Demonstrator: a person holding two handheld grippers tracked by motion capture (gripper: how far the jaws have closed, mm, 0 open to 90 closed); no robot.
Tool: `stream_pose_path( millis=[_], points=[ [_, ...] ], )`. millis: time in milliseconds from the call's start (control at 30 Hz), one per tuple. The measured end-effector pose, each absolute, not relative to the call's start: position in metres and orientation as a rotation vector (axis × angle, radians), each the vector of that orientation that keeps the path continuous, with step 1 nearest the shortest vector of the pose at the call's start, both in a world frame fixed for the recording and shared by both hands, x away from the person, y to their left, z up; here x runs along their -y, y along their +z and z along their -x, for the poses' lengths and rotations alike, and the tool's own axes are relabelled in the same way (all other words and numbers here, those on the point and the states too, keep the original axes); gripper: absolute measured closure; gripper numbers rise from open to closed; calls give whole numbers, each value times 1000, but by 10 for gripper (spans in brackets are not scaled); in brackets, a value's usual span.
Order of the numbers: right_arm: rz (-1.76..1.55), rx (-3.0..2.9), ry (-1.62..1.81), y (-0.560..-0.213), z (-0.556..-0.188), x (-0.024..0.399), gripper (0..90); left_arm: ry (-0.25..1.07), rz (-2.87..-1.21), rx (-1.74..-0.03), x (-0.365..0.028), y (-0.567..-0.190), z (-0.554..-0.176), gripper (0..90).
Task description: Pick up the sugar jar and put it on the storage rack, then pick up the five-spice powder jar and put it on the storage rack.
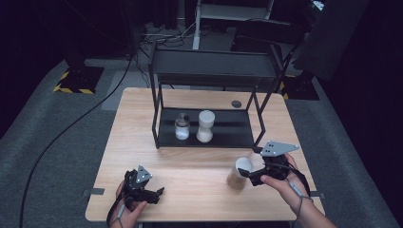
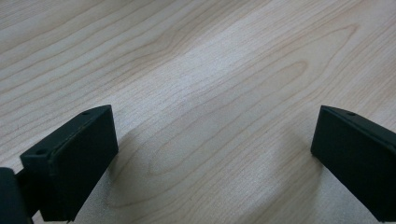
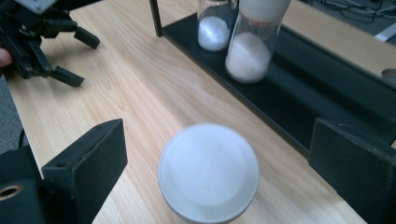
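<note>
Table (image 1: 190, 175): pale wood with grain lines. Shelf rack (image 1: 209, 64): black. Jar (image 1: 239, 173) at lower right: white lid, tan contents. Two rack jars (image 1: 205, 126): clear, white powder. Grippers (image 1: 159, 192): black, grey plates. Floor marker (image 1: 71, 80) upper left: yellow-black stripes.

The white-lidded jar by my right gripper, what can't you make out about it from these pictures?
- Jar body and contents: right gripper view, hidden under its own white lid and cut off by the bottom edge.
- Contact with the right gripper: its pads stand apart from the lid; in the high view the jar is too small to tell.
</note>
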State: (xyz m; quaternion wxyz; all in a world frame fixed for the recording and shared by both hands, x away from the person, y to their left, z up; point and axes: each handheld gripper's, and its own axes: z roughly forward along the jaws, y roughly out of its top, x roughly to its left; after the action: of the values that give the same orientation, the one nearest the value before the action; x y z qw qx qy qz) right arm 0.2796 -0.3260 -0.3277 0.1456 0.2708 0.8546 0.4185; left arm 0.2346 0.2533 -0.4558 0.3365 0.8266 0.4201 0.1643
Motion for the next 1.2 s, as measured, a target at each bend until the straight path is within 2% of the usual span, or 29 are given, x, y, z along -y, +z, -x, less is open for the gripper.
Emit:
stream_pose_path(
  millis=[533, 800, 967, 1200],
  points=[
    [-796, -2525, 1153, -360, -288, 320, 100, 428, -2155, -1095, -253, -456, -235, 1],
    [-790, -2511, 1192, -376, -291, 323, 189, 428, -2154, -1097, -253, -456, -235, 1],
    [-754, -2517, 1206, -382, -293, 324, 320, 428, -2155, -1095, -253, -456, -235, 1],
    [-736, -2511, 1196, -382, -290, 323, 339, 428, -2155, -1096, -253, -456, -235, 1]
  ],
)
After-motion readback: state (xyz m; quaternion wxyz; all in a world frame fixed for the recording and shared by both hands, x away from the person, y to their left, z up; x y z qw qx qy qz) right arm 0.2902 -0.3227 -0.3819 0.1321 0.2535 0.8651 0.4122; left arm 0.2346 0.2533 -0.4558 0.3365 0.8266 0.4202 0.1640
